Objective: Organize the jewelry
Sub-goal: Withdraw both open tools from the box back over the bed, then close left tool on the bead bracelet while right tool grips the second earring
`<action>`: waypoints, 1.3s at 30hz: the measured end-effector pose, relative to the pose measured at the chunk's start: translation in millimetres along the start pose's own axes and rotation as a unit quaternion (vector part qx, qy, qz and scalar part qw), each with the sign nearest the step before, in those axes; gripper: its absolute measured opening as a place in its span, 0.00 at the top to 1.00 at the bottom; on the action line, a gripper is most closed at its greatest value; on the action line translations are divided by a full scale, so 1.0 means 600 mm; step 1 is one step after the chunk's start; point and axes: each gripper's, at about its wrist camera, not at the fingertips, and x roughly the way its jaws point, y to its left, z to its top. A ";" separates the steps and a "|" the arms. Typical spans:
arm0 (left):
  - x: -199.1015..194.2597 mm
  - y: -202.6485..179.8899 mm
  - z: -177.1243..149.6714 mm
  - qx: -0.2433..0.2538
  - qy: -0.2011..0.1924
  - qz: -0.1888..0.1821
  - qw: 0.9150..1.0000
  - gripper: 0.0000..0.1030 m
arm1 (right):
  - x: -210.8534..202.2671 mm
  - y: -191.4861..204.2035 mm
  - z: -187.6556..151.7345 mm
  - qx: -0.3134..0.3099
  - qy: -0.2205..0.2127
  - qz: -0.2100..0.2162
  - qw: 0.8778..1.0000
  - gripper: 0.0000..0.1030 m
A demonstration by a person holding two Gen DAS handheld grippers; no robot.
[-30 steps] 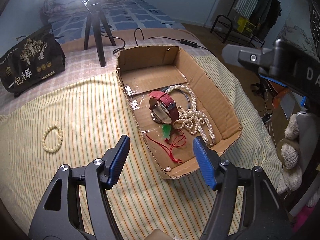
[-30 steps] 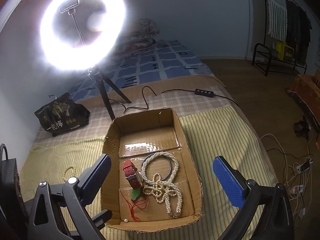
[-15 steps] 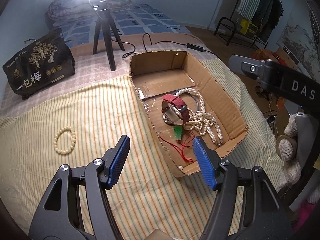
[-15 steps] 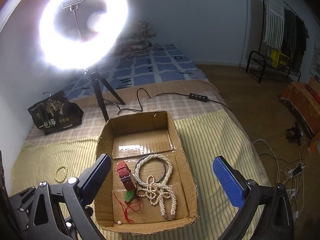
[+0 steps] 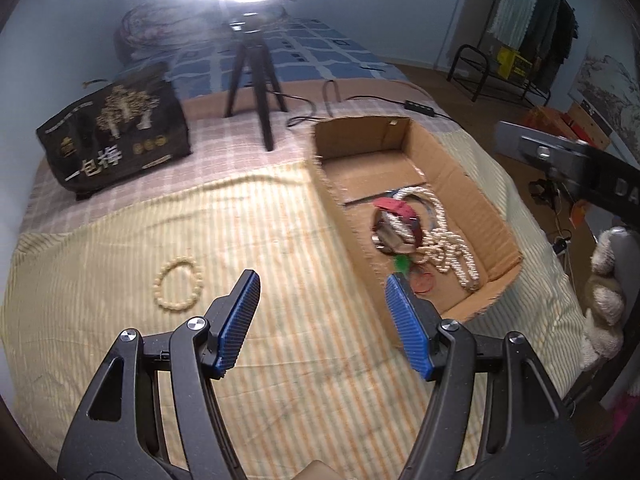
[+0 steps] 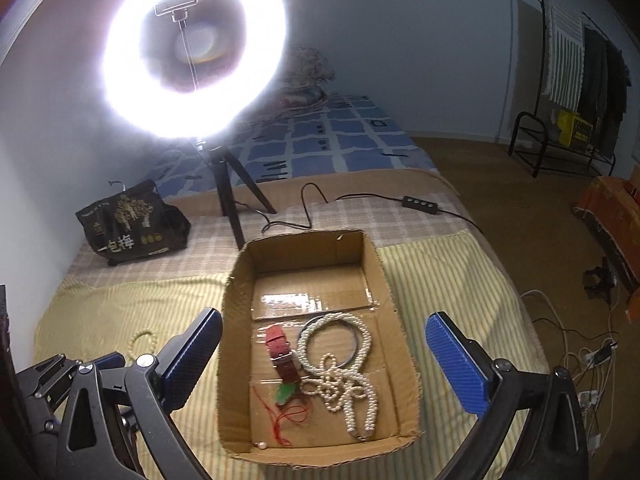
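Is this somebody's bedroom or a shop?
Most likely a bedroom at home. The cardboard box of jewelry sits on a bed with a striped sheet and a blue checked blanket, and clothes hang on a rack by the wall. A ring light stands on the bed.

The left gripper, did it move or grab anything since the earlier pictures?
The open left gripper has swung left, away from the brown cardboard box and toward the cream beaded bracelet on the striped yellow cloth. It has grabbed nothing. The open right gripper hangs over the box as before, and the red-strapped watch and white pearl necklace lie unmoved inside.
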 end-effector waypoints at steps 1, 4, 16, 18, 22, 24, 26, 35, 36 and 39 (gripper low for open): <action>-0.001 0.011 0.000 -0.004 0.000 0.004 1.000 0.35 | -0.001 0.001 0.000 0.002 -0.001 0.003 1.000 0.01; -0.005 0.053 0.001 -0.021 -0.001 0.018 1.000 0.35 | -0.005 0.002 0.000 0.011 -0.003 0.012 1.000 0.02; 0.006 0.238 -0.006 -0.135 0.015 0.038 0.990 0.45 | 0.019 0.099 -0.043 -0.027 0.051 0.107 0.993 0.24; 0.019 0.255 -0.010 -0.146 0.029 0.034 0.988 0.53 | 0.027 0.123 -0.057 -0.041 0.064 0.121 0.990 0.29; 0.037 0.273 -0.017 -0.155 0.043 0.031 0.986 0.62 | 0.050 0.189 -0.095 -0.083 0.095 0.157 0.979 0.42; 0.044 0.277 -0.018 -0.159 0.047 0.029 0.986 0.62 | 0.057 0.214 -0.109 -0.101 0.109 0.169 0.974 0.49; 0.053 0.279 -0.020 -0.161 0.052 0.024 0.985 0.63 | 0.062 0.241 -0.127 -0.122 0.119 0.177 0.969 0.55; 0.109 0.279 -0.029 -0.152 0.088 0.015 0.984 0.69 | 0.103 0.326 -0.176 -0.171 0.158 0.205 0.951 0.64; 0.115 0.283 -0.030 -0.157 0.090 0.014 0.983 0.69 | 0.111 0.328 -0.179 -0.169 0.164 0.207 0.950 0.65; 0.129 0.296 -0.032 -0.167 0.096 0.014 0.981 0.69 | 0.130 0.328 -0.187 -0.167 0.176 0.205 0.948 0.66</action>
